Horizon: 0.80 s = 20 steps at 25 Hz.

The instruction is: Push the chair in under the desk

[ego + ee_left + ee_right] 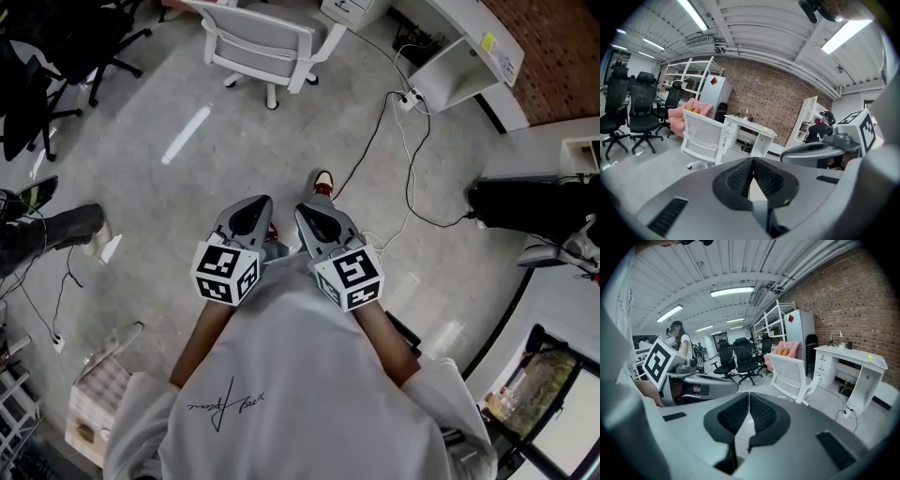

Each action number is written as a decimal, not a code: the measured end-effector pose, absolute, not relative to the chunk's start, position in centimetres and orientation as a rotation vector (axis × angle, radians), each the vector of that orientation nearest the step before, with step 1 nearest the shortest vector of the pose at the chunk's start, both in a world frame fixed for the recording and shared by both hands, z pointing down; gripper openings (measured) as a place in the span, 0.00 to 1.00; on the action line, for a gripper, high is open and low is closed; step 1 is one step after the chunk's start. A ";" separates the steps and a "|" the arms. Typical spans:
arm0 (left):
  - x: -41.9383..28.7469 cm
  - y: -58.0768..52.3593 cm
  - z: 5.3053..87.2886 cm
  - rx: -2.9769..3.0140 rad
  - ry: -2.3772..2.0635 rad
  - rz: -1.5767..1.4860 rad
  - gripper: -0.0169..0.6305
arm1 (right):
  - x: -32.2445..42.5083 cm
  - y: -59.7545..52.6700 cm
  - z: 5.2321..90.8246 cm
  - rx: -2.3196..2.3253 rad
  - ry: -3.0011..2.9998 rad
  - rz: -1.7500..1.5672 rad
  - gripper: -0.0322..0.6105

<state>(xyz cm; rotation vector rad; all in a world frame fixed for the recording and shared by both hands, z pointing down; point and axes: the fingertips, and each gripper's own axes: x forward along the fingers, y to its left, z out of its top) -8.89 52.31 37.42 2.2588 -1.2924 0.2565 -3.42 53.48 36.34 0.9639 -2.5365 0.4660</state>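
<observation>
The chair [262,42] is white plastic with a ribbed mesh back, curved arms and a castor base. It stands on the smooth grey concrete floor [187,187] with its back turned this way. The white bench [473,47] is apart from the chair, off to its right. The left gripper [251,214] and right gripper [317,217] are well short of the chair, side by side and aimed at it. Their ridged black jaws are clenched on nothing.
</observation>
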 end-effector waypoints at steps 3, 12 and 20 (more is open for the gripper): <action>-9.5 52.1 37.6 2.249 -1.300 0.265 0.04 | -4.2 53.1 36.5 0.939 -2.539 0.454 0.09; -11.2 48.7 38.3 2.212 -1.322 0.320 0.04 | -5.7 48.8 37.0 0.910 -2.557 0.477 0.09; -11.8 44.3 39.1 2.178 -1.309 0.370 0.04 | -6.8 43.3 37.6 0.850 -2.574 0.489 0.09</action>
